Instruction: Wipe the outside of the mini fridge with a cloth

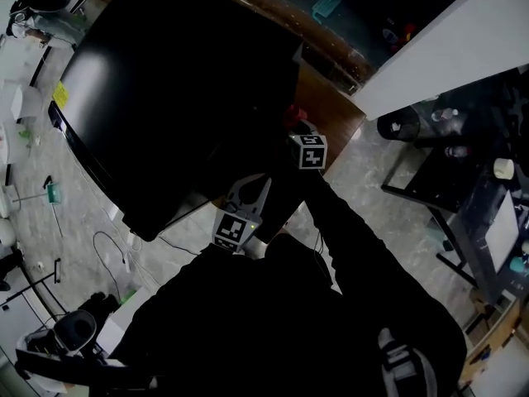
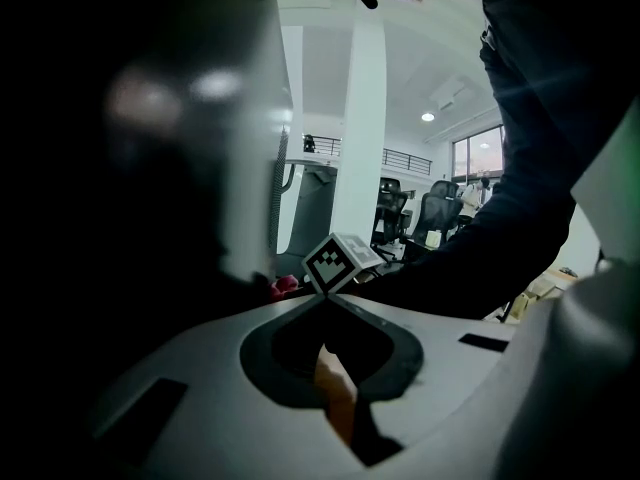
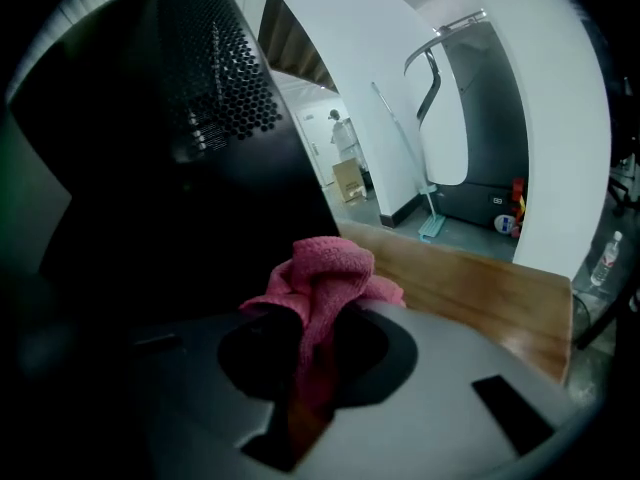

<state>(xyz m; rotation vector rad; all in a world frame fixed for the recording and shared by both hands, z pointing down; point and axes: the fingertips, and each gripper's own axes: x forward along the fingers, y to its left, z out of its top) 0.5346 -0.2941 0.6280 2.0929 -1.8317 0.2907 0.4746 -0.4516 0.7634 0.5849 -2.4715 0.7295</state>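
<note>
The soft, light pink terry cloth (image 3: 325, 268), bunched lengthwise along the right claw (image 3: 318, 318) that is clamped on its tail, points its wad at the side of the glossy black mini fridge (image 1: 182, 81) just beside it and should yield without slipping, while the left claw (image 2: 327, 303) is closed and empty.

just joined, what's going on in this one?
A person with a gripper in each hand is working on a black mini fridge that stands on a wooden surface. The right gripper is shut on a bunched pink cloth, held up near the fridge's side by its lower corner; whether the cloth touches the panel can't be told. The left gripper is shut with nothing in it and hangs close by, not on the fridge.
</note>
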